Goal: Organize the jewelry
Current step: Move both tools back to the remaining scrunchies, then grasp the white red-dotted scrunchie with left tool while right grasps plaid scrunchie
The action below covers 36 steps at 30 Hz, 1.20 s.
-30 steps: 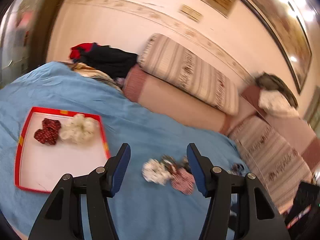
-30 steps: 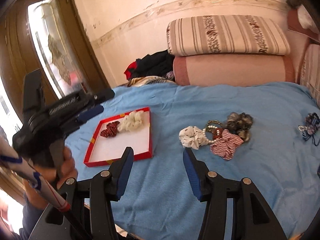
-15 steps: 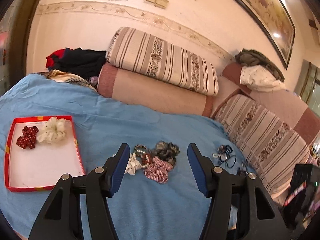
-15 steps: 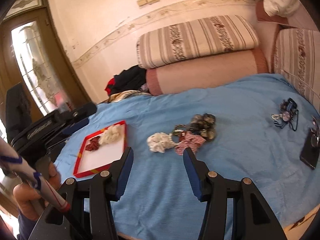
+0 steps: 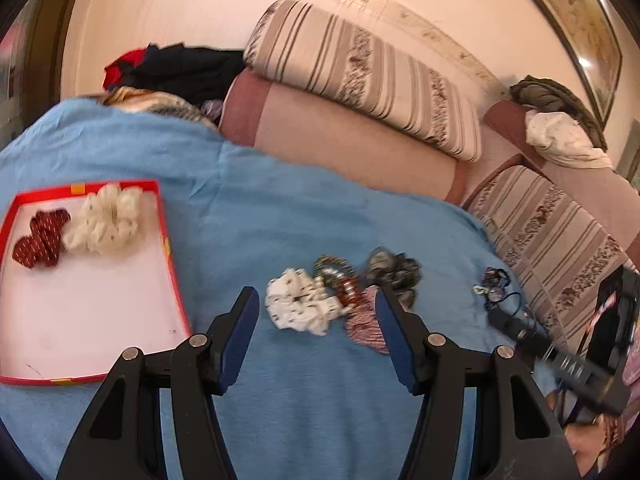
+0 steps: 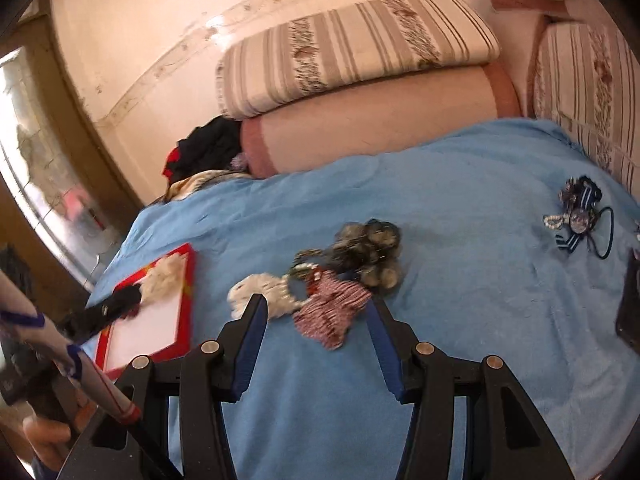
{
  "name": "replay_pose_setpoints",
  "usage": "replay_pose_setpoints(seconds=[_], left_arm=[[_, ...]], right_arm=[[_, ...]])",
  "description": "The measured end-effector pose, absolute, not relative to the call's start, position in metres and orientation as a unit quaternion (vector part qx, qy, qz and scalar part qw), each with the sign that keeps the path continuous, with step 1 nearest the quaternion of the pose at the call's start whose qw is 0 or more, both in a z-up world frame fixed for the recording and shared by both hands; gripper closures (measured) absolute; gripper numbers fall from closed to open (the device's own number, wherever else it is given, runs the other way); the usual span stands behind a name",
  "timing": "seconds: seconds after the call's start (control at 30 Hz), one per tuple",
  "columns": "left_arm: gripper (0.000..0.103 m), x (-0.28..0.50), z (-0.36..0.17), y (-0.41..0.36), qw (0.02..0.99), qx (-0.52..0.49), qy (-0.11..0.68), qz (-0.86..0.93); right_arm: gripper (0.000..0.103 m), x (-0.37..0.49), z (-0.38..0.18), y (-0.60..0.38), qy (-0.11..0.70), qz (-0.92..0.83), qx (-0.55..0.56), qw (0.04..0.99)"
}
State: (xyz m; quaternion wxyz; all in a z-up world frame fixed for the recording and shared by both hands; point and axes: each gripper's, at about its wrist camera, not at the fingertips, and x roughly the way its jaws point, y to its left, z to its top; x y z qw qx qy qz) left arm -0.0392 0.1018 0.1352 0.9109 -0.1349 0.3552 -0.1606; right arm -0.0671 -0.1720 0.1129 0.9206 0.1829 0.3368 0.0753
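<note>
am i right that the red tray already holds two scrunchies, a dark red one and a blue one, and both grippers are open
Not quite: the second scrunchie in the red tray is cream-white, not blue, as the left wrist view shows. It lies beside the dark red scrunchie. The rest holds: the left gripper and the right gripper are both open.

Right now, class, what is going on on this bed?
A person is sorting hair accessories with two handheld grippers. A dark red scrunchie and a cream scrunchie already lie in the red-rimmed white tray on the blue blanket. The left gripper and right gripper, both open and empty, point at the loose pile: a white scrunchie, a red-striped scrunchie, a grey scrunchie and beaded bracelets.
</note>
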Motion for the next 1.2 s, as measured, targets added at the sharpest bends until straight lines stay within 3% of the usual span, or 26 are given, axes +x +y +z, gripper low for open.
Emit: replay_pose_setpoints(seconds=[0.03,0.1,0.37,0.8,0.9,0.97,1.0,1.2], left_arm=[[0.044,-0.035,0.126,0.105,0.910,-0.134,0.358,-0.158],[0.044,-0.024,0.110,0.110,0.907,-0.136,0.370,-0.150],[0.044,0.016,0.070,0.094,0.881,-0.141,0.415,-0.181],[0.044,0.074,0.028,0.062,0.858,-0.130,0.472,-0.159],[0.056,0.077,0.018,0.053,0.858,-0.111,0.478,-0.152],[0.071,0.075,0.020,0.050,0.861,-0.097,0.475,-0.151],[0.086,0.074,0.020,0.050,0.859,-0.100,0.477,-0.156],[0.091,0.064,0.029,0.048,0.863,-0.102,0.465,-0.167]], right_arm=[[0.058,-0.062,0.107,-0.178,0.335,0.080,0.197,0.918],[0.062,-0.052,0.094,-0.181,0.347,0.077,0.197,0.914],[0.062,-0.028,0.045,-0.199,0.374,0.078,0.255,0.888],[0.061,-0.021,0.036,-0.195,0.388,0.095,0.270,0.876],[0.061,-0.020,0.034,-0.191,0.393,0.093,0.263,0.876],[0.061,-0.020,0.033,-0.190,0.396,0.094,0.260,0.876],[0.061,-0.020,0.033,-0.189,0.395,0.092,0.259,0.876],[0.049,-0.018,0.032,-0.184,0.397,0.089,0.255,0.877]])
